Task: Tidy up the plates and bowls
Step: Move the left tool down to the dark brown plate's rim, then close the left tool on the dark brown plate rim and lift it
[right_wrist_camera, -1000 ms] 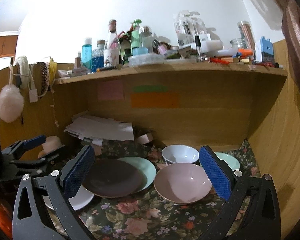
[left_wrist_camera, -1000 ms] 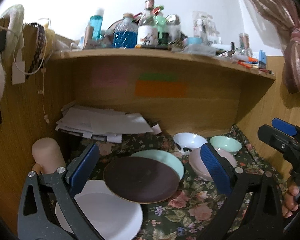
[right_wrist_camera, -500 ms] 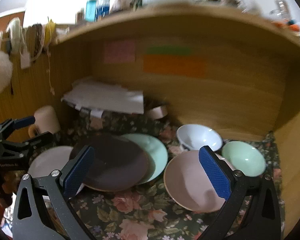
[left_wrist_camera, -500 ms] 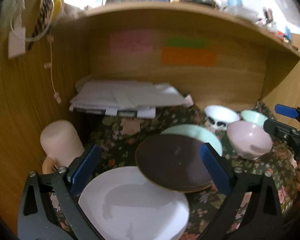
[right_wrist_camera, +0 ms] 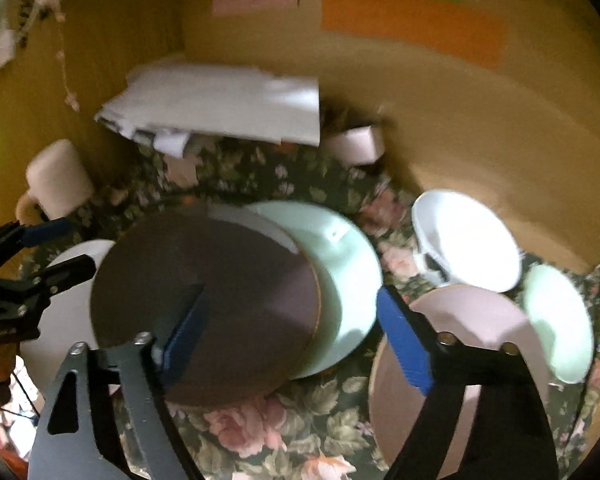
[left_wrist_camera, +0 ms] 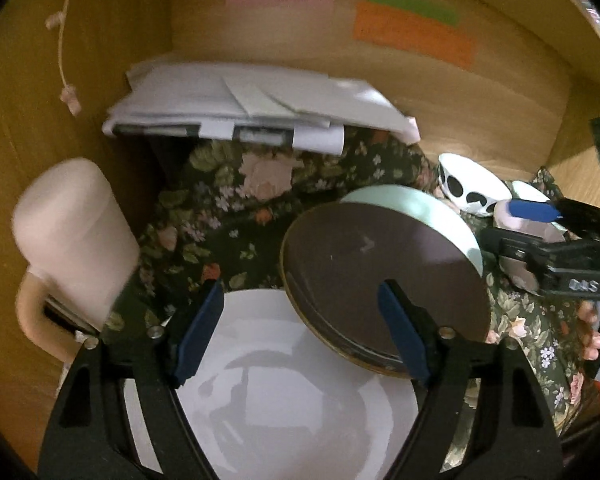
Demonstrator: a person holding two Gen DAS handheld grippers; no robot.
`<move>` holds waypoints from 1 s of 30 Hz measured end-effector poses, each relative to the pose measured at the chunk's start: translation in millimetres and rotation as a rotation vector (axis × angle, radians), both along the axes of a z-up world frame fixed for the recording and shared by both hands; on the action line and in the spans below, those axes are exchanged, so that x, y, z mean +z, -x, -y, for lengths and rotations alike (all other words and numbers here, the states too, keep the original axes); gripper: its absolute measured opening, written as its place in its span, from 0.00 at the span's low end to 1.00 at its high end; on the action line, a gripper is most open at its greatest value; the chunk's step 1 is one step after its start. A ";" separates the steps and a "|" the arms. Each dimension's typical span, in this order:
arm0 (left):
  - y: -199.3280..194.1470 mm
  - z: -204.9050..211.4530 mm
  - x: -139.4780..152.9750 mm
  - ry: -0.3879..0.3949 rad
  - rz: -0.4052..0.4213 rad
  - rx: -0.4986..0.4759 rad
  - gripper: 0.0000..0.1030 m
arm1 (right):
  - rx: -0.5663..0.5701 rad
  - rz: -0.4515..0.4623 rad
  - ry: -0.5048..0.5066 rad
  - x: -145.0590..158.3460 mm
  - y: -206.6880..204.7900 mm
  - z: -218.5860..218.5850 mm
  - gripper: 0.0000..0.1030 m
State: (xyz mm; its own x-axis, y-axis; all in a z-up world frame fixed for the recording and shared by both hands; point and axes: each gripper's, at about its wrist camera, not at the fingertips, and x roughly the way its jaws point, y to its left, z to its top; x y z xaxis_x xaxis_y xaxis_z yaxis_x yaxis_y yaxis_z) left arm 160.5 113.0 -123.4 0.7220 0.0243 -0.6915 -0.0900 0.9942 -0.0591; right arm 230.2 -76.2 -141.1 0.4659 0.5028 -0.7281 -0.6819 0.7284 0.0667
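Three plates overlap on the flowered cloth (right_wrist_camera: 260,424): a white plate (left_wrist_camera: 284,400) nearest, a dark brown plate (right_wrist_camera: 220,304) lapping its edge and a mint plate (right_wrist_camera: 340,264) behind. Right of them sit three empty bowls, pink (right_wrist_camera: 472,320), white (right_wrist_camera: 468,236) (spotted outside) and mint (right_wrist_camera: 556,320). Both grippers, left (left_wrist_camera: 300,332) and right (right_wrist_camera: 292,340), hover spread apart, holding nothing.

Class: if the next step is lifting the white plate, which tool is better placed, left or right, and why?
Left. The left tool is open right over the white plate; the right tool sits over the dark plate and pink bowl.
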 end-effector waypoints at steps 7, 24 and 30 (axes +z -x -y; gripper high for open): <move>-13.5 -4.4 -12.7 0.021 -0.050 0.007 0.78 | 0.012 -0.136 0.076 -23.2 -34.2 -21.2 0.54; -29.6 -3.6 -29.3 0.091 -0.161 -0.085 0.36 | 0.007 -0.305 0.177 -47.0 -63.9 -47.1 0.31; -31.5 -8.5 -31.2 0.124 -0.182 -0.080 0.30 | 0.011 -0.317 0.159 -49.6 -63.2 -41.7 0.26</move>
